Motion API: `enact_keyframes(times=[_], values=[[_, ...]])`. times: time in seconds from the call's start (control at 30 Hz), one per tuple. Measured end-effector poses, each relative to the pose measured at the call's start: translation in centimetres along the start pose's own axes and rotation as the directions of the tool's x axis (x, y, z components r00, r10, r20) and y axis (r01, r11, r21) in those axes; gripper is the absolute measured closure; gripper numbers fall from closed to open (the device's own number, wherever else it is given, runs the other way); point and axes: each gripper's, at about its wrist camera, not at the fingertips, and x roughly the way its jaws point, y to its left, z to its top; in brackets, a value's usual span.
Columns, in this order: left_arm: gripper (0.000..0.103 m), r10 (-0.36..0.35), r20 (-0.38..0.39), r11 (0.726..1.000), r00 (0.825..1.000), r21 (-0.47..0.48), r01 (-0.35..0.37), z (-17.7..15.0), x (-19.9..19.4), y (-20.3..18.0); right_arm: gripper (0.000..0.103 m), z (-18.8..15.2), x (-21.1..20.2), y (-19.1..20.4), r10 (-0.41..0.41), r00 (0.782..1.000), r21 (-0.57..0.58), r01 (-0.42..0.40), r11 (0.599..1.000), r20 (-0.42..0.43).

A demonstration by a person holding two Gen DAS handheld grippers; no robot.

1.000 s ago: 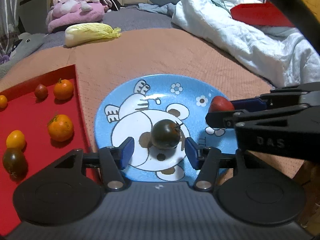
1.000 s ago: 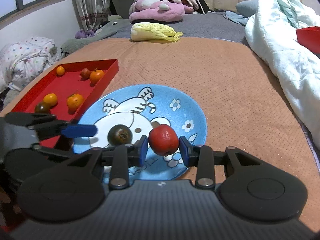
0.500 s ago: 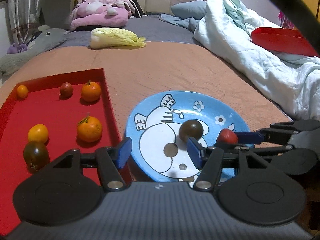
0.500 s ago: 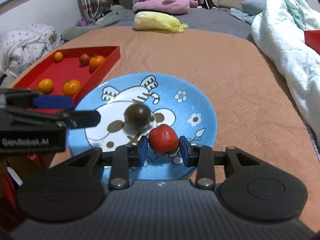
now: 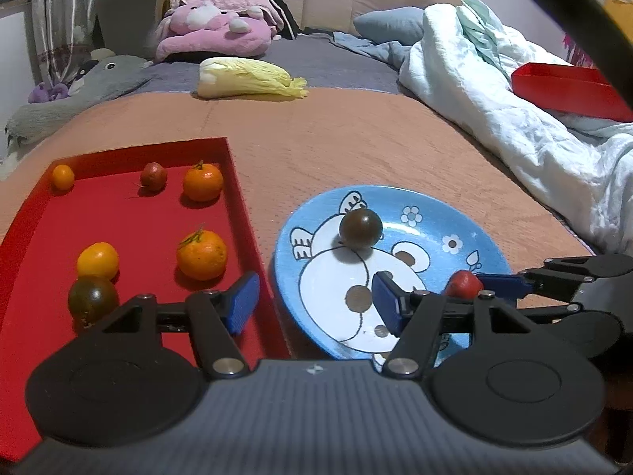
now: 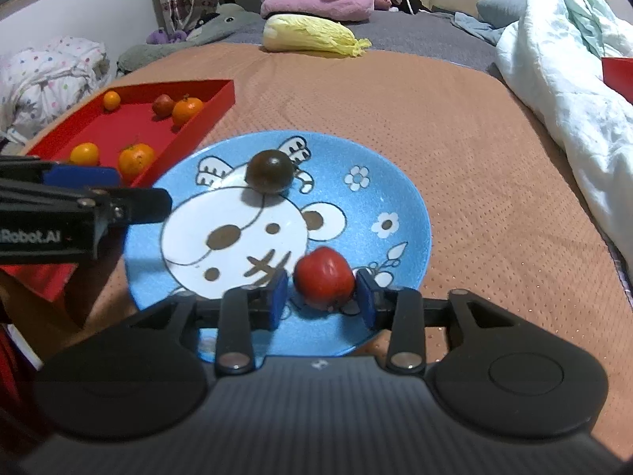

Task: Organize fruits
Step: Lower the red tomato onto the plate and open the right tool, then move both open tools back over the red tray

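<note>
Red, smooth fruit (image 6: 324, 281) lies free between my right gripper (image 6: 321, 296) pads, at 5 o'clock on the blue plate (image 6: 411, 213).
It looks light, round and likely to roll; I would take it across its middle, gently. The jaws have just been opening. My left gripper (image 5: 312, 301) stands wide and empty over the red tray (image 5: 237, 198) edge.

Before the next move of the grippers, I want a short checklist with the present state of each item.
1. Red fruit lies on the blue plate: ok.
2. Right gripper has just been opening; pads clear of the red fruit between them: ok.
3. Left gripper open and empty: ok.
4. Dark tomato on the plate, untouched: ok.
5. Fruits left in the red tray: ok, six visible.
6. Red fruit at rest: cannot tell, slightly blurred.
</note>
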Motion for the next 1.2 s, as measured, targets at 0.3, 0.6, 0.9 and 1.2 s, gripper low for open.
enact_keyframes(times=[0.3, 0.6, 0.9, 1.2], values=[[0.029, 0.028, 0.021, 1.0, 0.999, -0.009, -0.028, 0.0, -0.8, 0.5, 0.04, 0.7, -2.2, 0.9, 0.02, 0.997, -0.05, -0.017, 0.999, 0.072], [0.029, 0.056, 0.033, 0.998, 0.998, -0.037, -0.055, -0.1, -1.7, 1.5, 0.04, 1.4, -3.4, 2.5, 0.068, 0.993, -0.085, -0.06, 0.995, 0.098], [0.028, 0.098, 0.032, 0.992, 0.995, -0.078, -0.095, -0.2, -2.5, 3.2, 0.04, 2.1, -3.7, 5.3, 0.125, 0.986, -0.153, -0.108, 0.982, 0.106], [0.028, 0.149, 0.017, 0.982, 0.989, -0.118, -0.146, -0.5, -3.1, 4.9, 0.04, 2.5, -3.1, 7.8, 0.171, 0.981, -0.194, -0.15, 0.969, 0.095]])
